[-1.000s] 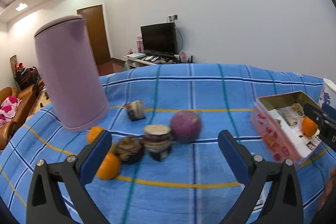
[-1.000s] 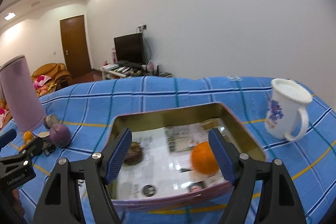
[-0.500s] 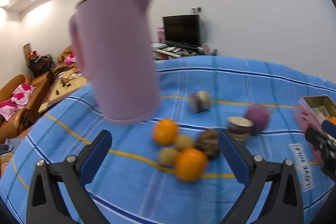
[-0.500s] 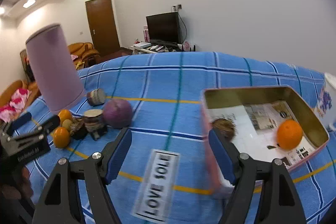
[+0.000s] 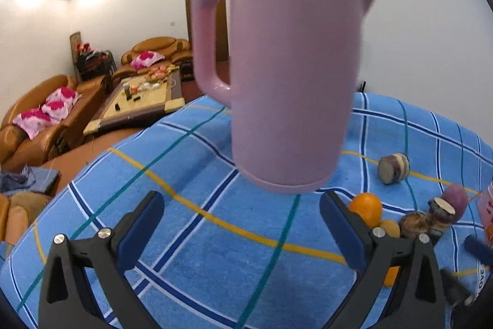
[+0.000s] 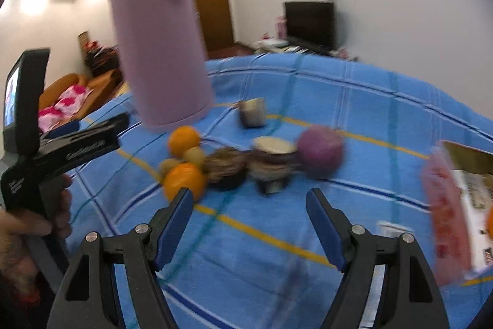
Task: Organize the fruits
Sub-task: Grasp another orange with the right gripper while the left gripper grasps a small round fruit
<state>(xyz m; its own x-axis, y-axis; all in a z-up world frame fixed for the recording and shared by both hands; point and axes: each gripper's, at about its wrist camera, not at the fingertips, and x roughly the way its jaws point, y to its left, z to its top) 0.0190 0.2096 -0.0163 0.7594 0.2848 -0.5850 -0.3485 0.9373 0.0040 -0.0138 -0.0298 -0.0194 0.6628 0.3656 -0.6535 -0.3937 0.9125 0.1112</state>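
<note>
A pile of fruit lies on the blue checked cloth [image 6: 385,119]: two oranges [image 6: 184,178], small yellow-brown fruits [image 6: 194,155], a brown fruit [image 6: 225,167], a cut purple fruit [image 6: 272,162] and a whole purple one [image 6: 320,154]. Another cut piece [image 6: 252,111] lies further back. My right gripper [image 6: 249,213] is open and empty, just in front of the pile. My left gripper [image 5: 242,221] is open and empty, facing the pink jug [image 5: 289,67]; the fruit shows at its right [image 5: 365,207]. The pink tin box [image 6: 450,211] is at the right edge.
The tall pink jug [image 6: 160,63] stands on the cloth behind the fruit pile. Beyond the table's left edge are sofas [image 5: 34,128] and a coffee table [image 5: 138,104]. A TV [image 6: 309,23] stands at the far wall.
Both grippers have swung left. The left one now faces the jug close up, with the fruit at its right. The right one has left the tin box and now faces the fruit pile.
</note>
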